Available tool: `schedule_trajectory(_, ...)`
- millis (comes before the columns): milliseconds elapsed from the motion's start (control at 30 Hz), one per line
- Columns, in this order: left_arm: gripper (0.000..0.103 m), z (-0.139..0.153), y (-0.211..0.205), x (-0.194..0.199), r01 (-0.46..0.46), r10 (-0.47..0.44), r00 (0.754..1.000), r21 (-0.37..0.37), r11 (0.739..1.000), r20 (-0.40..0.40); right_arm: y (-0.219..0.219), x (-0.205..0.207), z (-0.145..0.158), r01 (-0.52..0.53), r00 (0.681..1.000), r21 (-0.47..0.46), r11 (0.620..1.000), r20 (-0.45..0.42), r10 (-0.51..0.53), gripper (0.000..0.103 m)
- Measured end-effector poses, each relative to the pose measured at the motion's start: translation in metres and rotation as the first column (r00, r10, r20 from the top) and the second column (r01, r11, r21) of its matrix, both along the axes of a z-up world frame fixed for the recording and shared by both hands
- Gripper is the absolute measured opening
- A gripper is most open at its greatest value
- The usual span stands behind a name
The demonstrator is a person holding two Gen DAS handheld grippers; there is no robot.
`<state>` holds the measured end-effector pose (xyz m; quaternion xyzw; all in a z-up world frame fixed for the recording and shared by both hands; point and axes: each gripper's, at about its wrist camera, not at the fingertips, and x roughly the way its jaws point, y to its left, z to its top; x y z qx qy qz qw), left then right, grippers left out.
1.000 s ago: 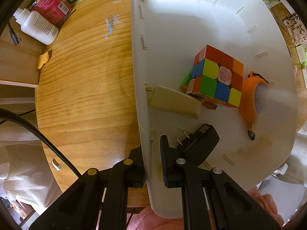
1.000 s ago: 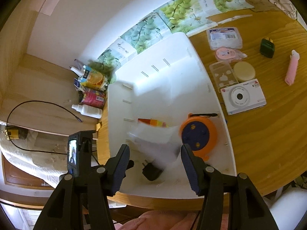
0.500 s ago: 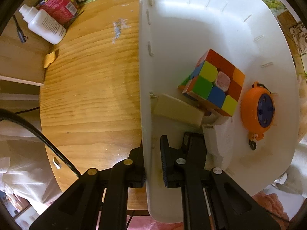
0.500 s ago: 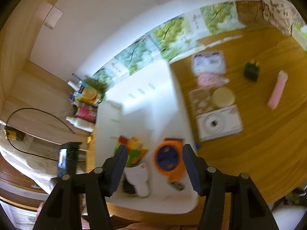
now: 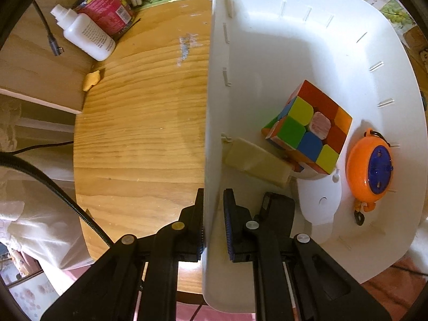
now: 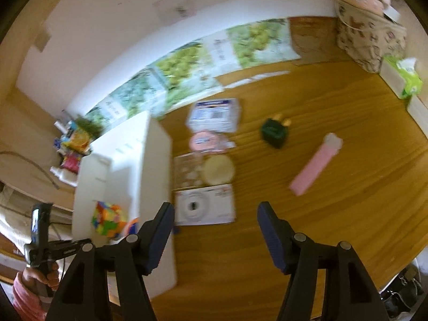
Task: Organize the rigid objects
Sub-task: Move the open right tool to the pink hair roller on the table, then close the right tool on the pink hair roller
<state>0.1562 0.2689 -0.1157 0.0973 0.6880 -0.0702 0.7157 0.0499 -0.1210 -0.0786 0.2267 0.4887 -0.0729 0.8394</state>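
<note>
My left gripper (image 5: 214, 224) is shut on the near wall of a white bin (image 5: 214, 107). Inside lie a colourful puzzle cube (image 5: 307, 131), an orange reel (image 5: 370, 165), a beige block (image 5: 256, 161), a black plug adapter (image 5: 278, 203) and a white object (image 5: 318, 198). My right gripper (image 6: 215, 230) is open and empty above the wooden table (image 6: 321, 214), to the right of the bin (image 6: 155, 165). On the table lie a white camera (image 6: 204, 204), a pink bar (image 6: 315, 164), a dark green plug (image 6: 274, 132), a round cream case (image 6: 218, 169) and a pink disc (image 6: 204, 140).
A white bottle (image 5: 85, 36) and a red packet (image 5: 107, 10) lie at the table's far left. A clear packaged box (image 6: 214, 115) sits beyond the pink disc. A patterned bag (image 6: 371, 37) and a tissue box (image 6: 401, 80) stand far right.
My right gripper has moved right, from over the bin to over the table. A white object now lies in the bin beside the cube. The left gripper has kept its hold.
</note>
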Motion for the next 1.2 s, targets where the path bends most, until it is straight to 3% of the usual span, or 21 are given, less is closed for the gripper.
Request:
schedule_trajectory(267,0.013,0.001,-0.007,-0.007,-0.033,0.032,0.999,0.051,0.998,0.028,-0.063,0.006,-0.02,0.066,0.994,0.003,0.998,-0.087,-0.065,0.065)
schedule_trajectory(567,0.017,0.002,-0.011,-0.013,-0.075,0.07,0.996,0.091,0.993,0.059,-0.112,0.017,-0.057,0.14,0.97,0.082,0.987,-0.212,-0.12,0.065)
schedule_trajectory(833,0.018,0.004,-0.011,-0.009,-0.103,0.098,0.993,0.09,0.991,0.062,-0.131,0.033,-0.083,0.166,0.947,0.112,0.98,-0.296,-0.127,0.065)
schedule_trajectory(1200,0.019,0.002,-0.009,-0.006,-0.126,0.121,0.991,0.096,0.987,0.055,-0.136,0.057,-0.098,0.125,0.942,0.1,0.987,-0.325,-0.086,0.065)
